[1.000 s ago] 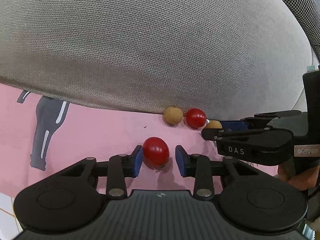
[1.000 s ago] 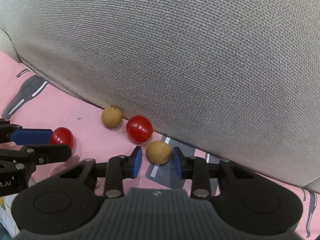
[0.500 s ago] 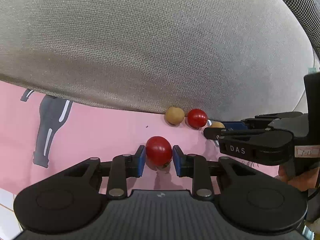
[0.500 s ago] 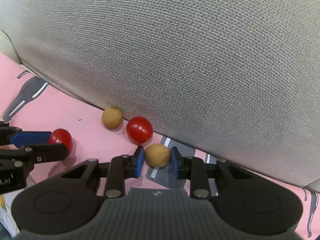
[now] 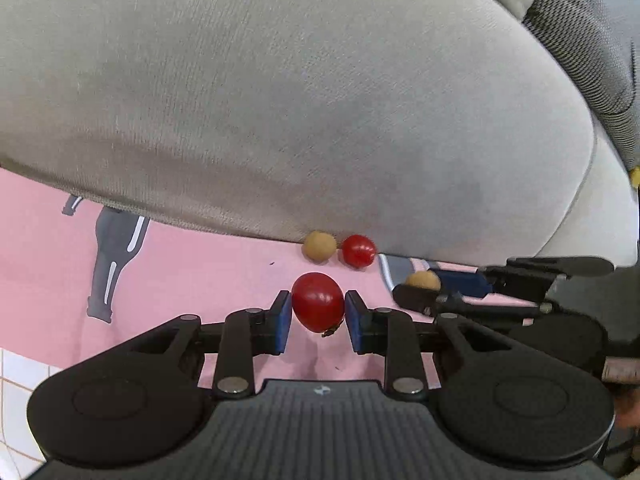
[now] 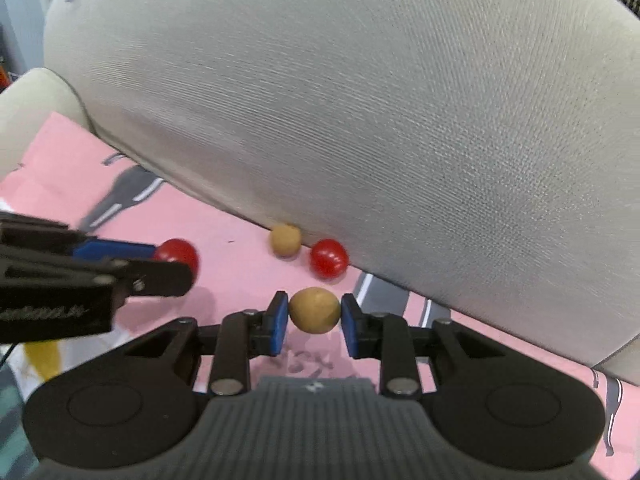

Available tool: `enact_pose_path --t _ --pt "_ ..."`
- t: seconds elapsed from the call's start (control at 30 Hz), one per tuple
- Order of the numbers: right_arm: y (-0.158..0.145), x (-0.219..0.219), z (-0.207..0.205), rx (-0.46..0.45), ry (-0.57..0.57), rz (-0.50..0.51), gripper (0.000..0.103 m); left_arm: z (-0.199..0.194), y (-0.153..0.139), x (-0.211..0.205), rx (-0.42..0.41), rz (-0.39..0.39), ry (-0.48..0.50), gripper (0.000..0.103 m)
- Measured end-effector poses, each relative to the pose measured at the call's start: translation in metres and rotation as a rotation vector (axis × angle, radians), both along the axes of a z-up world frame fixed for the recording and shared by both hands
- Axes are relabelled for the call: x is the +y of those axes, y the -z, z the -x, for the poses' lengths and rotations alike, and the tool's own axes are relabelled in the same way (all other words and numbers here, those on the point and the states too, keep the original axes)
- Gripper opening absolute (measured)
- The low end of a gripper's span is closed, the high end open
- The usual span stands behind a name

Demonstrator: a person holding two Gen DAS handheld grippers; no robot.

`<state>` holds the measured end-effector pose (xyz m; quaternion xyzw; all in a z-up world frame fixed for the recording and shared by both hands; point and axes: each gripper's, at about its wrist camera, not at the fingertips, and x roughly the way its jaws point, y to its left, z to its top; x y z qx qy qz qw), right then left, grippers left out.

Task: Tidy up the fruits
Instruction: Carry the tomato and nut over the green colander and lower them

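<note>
My left gripper (image 5: 318, 316) is shut on a red cherry tomato (image 5: 318, 300) and holds it above the pink cloth (image 5: 192, 276). My right gripper (image 6: 314, 320) is shut on a tan round fruit (image 6: 315, 309), also lifted off the cloth. A second tan fruit (image 5: 319, 245) and a second red tomato (image 5: 359, 251) lie side by side against the grey cushion; they also show in the right wrist view, the tan fruit (image 6: 285, 239) and the tomato (image 6: 329, 258). Each gripper shows in the other's view, the right gripper (image 5: 420, 288) and the left gripper (image 6: 172, 264).
A large grey cushion (image 5: 304, 100) fills the back in both views. The pink cloth bears grey bottle prints (image 5: 114, 256). A white tiled surface (image 5: 16, 384) shows at the lower left.
Both grippers have closed on their fruits and lifted them off the cloth, pulling back from the cushion. The two fruits by the cushion have not moved.
</note>
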<state>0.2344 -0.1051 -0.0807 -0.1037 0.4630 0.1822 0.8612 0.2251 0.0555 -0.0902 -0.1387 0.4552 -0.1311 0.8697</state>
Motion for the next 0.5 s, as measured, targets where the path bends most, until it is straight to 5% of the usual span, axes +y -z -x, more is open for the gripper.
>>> enact_pose_path --t 0.5 --pt "-0.038 -0.013 0.075 -0.08 -0.018 -0.01 0.025 0.047 -0.05 -0.032 -0.089 0.012 0.093 0.032"
